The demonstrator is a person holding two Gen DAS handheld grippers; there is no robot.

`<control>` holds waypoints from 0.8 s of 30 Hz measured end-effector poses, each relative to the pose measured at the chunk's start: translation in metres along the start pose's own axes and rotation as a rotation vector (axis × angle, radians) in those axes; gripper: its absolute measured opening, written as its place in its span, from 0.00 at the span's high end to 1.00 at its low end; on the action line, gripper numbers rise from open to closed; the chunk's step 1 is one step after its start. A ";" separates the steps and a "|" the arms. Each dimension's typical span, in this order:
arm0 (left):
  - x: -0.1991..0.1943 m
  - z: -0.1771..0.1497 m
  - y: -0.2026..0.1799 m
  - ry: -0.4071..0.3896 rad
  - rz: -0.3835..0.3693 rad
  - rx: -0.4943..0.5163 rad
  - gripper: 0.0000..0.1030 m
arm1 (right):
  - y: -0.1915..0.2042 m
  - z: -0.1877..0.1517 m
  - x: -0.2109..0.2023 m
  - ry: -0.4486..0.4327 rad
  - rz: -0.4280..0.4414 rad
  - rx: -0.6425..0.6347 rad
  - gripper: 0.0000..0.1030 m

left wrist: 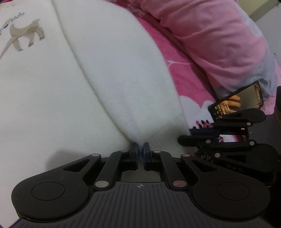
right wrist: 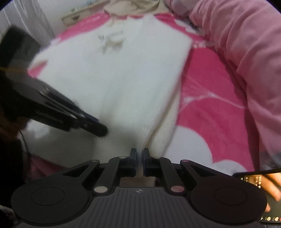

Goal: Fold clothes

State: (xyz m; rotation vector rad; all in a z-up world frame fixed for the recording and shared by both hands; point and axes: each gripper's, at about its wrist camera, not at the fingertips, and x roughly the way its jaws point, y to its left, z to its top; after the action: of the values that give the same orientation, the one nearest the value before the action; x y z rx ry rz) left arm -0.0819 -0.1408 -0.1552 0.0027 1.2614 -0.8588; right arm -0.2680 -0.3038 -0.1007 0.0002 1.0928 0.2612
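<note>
Bed cover (right wrist: 219, 112): bright pink with white shapes, spread beneath everything | Quilt (left wrist: 219, 35): pale pink, bunched along the right side | Phone (left wrist: 237, 100): black, screen lit, lying on the cover just beside the quilt | Cabinet (right wrist: 77, 15): pale, beyond the bed's far edge, blurred

Cream-white sweater (left wrist: 108, 73) with a tan deer print up ahead of the black gripper (left wrist: 140, 150). Off to its right, hot pink bed sheet (left wrist: 177, 70) with white shapes, plus a paler pink duvet (left wrist: 219, 40).
</note>
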 end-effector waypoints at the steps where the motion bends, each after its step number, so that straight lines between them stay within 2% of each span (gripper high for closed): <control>1: -0.001 -0.001 -0.001 -0.005 0.000 0.010 0.97 | -0.001 -0.001 0.001 0.000 -0.001 0.001 0.92; 7: -0.004 0.000 0.001 -0.006 -0.017 0.017 0.94 | -0.003 0.003 -0.004 0.035 -0.016 0.000 0.90; 8: -0.005 0.001 0.003 -0.003 -0.027 -0.004 0.92 | -0.006 0.004 -0.006 0.047 -0.016 0.015 0.88; 10: -0.008 0.001 0.007 0.014 -0.064 -0.035 0.80 | -0.009 0.008 -0.014 0.054 -0.026 0.034 0.88; 14: -0.012 -0.004 0.006 0.024 -0.083 -0.016 0.77 | -0.012 0.023 -0.041 -0.005 -0.086 0.005 0.85; 16: -0.014 -0.008 0.003 0.030 -0.088 0.009 0.74 | -0.012 0.032 -0.050 -0.060 -0.039 0.029 0.85; 19: -0.017 -0.012 0.001 0.047 -0.096 0.034 0.73 | -0.003 0.036 -0.037 -0.086 0.035 0.038 0.85; 22: -0.024 -0.016 0.005 0.061 -0.090 0.050 0.72 | 0.006 0.024 -0.004 -0.013 0.029 0.035 0.85; 24: -0.031 -0.018 0.010 0.055 -0.072 0.066 0.72 | 0.007 0.017 0.003 0.024 0.023 0.030 0.87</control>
State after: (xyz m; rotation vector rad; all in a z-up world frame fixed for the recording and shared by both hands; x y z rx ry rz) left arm -0.0919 -0.1083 -0.1402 0.0345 1.2903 -0.9681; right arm -0.2536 -0.2939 -0.0945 0.0361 1.1210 0.2663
